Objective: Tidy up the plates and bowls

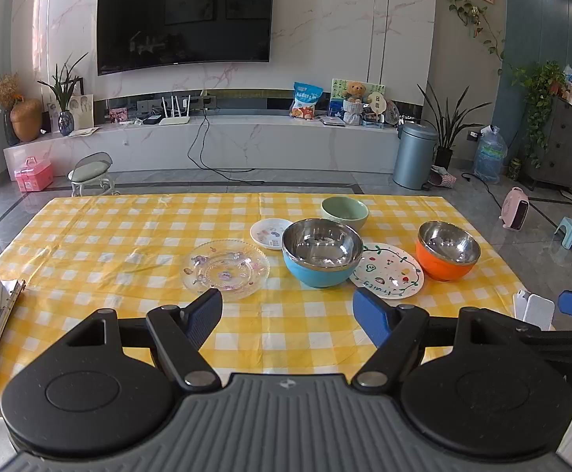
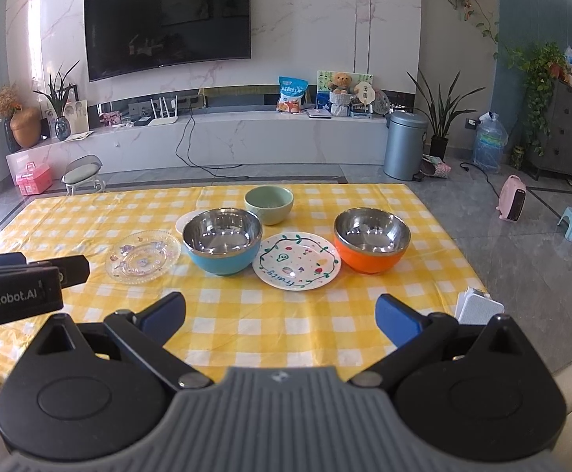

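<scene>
**Both claws released above near edge; dishes spread mid-counter**

Counter (image 2: 89, 212) draped in yellow-and-white checked cloth. Dishes sit in a loose band across its middle and right.

Left to right:
- Clear glass plate with small painted figures (image 2: 143, 257), flat on the cloth, leftmost of the group.
- Small white saucer with coloured decals (image 1: 271, 233), farther back, partly hidden behind the next bowl in the right wrist view.
- Blue bowl with steel lining (image 2: 222, 241), upright, empty, just right of the glass plate.
- Pale green ceramic bowl (image 2: 269, 205), farthest from the near edge, behind the blue bowl and the painted plate.
- White plate painted with a green vine border and fruit (image 2: 297, 261), between the two steel-lined bowls; the blue bowl overlaps its left rim in the left wrist view.
- Orange bowl with steel lining (image 2: 371, 238), upright, empty, rightmost.

Left claw (image 1: 287, 314): blue pads spread wide, nothing between them, above bare cloth near the glass plate.
Right claw (image 2: 280, 316): likewise spread wide and empty, nearer than the painted plate.

A white box (image 2: 478, 308) stands at the near right corner.
</scene>
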